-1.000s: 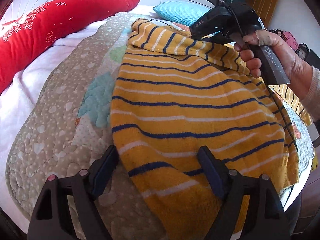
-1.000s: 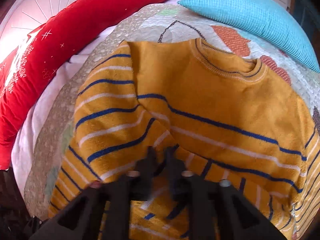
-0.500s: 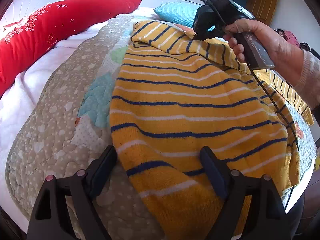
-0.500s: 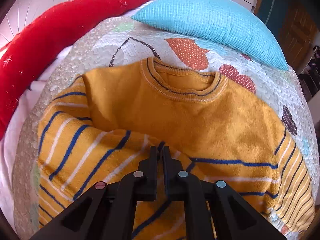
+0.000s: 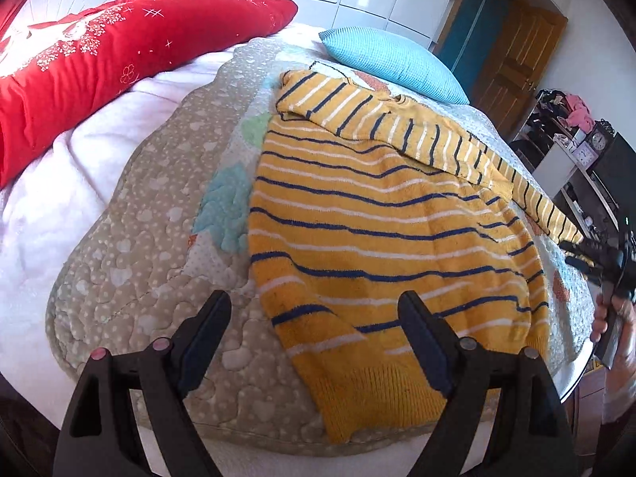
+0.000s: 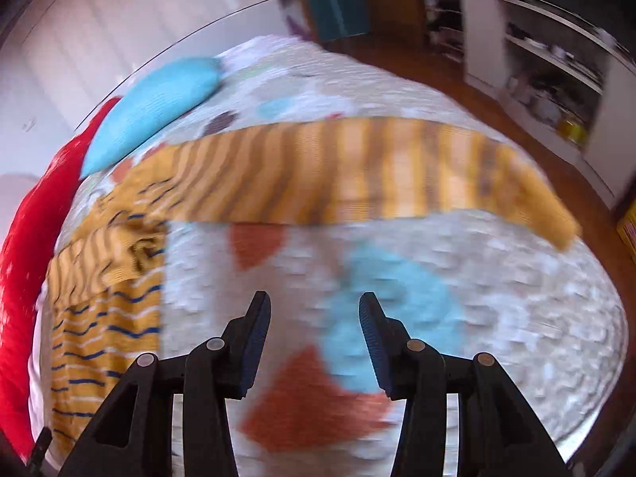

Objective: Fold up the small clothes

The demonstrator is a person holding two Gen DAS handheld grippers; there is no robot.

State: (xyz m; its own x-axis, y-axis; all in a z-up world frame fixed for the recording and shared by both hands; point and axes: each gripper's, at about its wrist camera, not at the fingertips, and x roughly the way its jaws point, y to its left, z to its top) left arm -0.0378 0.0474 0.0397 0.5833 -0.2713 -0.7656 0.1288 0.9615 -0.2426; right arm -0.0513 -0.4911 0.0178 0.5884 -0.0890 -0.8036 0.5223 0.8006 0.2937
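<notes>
A small yellow sweater [image 5: 381,230] with blue and white stripes lies flat on the quilted bed cover [image 5: 131,246]. One sleeve [image 5: 357,115] is folded across its upper part, and the other sleeve [image 6: 357,175] stretches out to the side. My left gripper [image 5: 314,338] is open and empty, hovering over the sweater's lower hem corner. My right gripper [image 6: 314,334] is open and empty, over bare quilt beside the sweater; it also shows at the right edge of the left wrist view [image 5: 596,254]. The right wrist view is motion-blurred.
A long red cushion [image 5: 119,51] lies along the far left of the bed. A turquoise pillow [image 5: 389,63] sits beyond the sweater. The bed's edge [image 5: 572,377] runs near right, with shelves [image 6: 556,91] and wooden floor beyond.
My right gripper has let go of the sleeve it was laying across the sweater, opened, and swung away to the right side of the bed. My left gripper stays open near the hem.
</notes>
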